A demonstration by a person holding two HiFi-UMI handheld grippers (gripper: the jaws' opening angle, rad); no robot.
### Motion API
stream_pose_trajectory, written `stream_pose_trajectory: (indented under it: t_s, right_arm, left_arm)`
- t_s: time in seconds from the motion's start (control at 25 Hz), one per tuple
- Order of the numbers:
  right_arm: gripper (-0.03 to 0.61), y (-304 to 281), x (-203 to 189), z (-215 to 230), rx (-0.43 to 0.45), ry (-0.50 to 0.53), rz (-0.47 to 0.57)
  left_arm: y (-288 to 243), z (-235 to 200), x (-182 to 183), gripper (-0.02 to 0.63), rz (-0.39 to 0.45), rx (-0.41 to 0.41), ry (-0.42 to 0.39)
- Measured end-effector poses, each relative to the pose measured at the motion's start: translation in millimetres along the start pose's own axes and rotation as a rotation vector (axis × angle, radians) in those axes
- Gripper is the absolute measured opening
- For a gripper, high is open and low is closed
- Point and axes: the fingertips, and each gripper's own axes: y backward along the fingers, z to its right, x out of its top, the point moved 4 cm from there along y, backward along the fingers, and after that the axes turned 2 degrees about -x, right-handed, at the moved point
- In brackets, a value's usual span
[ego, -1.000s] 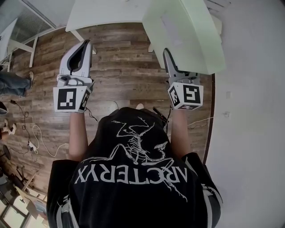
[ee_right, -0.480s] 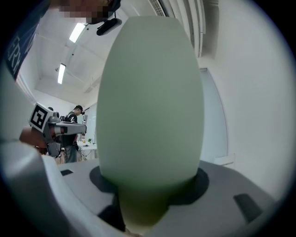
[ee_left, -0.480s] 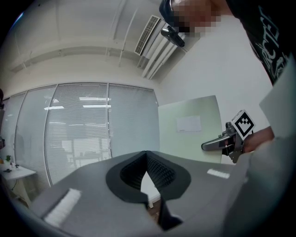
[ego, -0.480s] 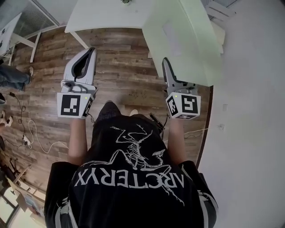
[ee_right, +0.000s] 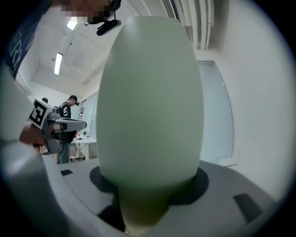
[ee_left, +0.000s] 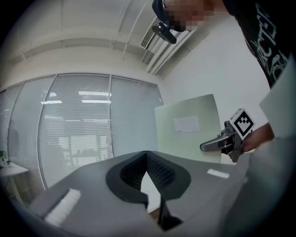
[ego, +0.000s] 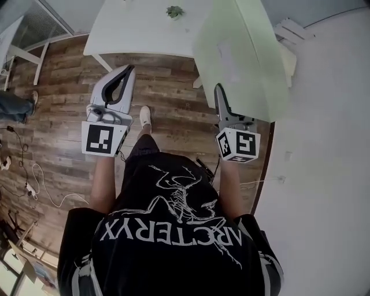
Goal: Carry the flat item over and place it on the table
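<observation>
The flat item is a pale green board (ego: 243,52) with a white label, held upright on edge in front of me at the right. My right gripper (ego: 218,90) is shut on its lower edge; in the right gripper view the board (ee_right: 150,102) fills the middle between the jaws. The left gripper view shows the board (ee_left: 189,132) and the right gripper (ee_left: 222,142) from the side. My left gripper (ego: 128,69) hangs over the wooden floor with its tips together and nothing in it. The white table (ego: 139,29) lies just ahead.
A small green plant (ego: 174,11) stands on the table. Cables (ego: 34,173) trail on the wooden floor at the left, near another person's leg (ego: 14,107). A white wall (ego: 324,144) runs along the right. My shoe (ego: 145,115) steps forward between the grippers.
The table has come nearer and more of its top shows, with the plant now in view. Both grippers keep their hold and spacing; a foot has stepped forward.
</observation>
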Motion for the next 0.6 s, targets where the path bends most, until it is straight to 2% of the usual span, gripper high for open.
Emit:
stream_pose_trajectory:
  t_s: [0.2, 0.32, 0.6]
  right_arm:
    - [0.261, -100.1, 16.1, -13.8, -0.055, 0.002, -0.018]
    - [0.261, -146.2, 24.3, -10.9, -0.095, 0.002, -0.023]
    - [0.261, -210.1, 33.8, 1.2, -0.167, -0.022, -0.031]
  left_arm:
    - [-53.7, -90.2, -13.7, 0.009, -0.006, -0.035, 0.058]
    - [-85.4, -132.1, -19.2, 0.009, -0.014, -0.062, 0.062]
    - [-137.2, -178.9, -28.8, 0.009, -0.015, -0.113, 0.055]
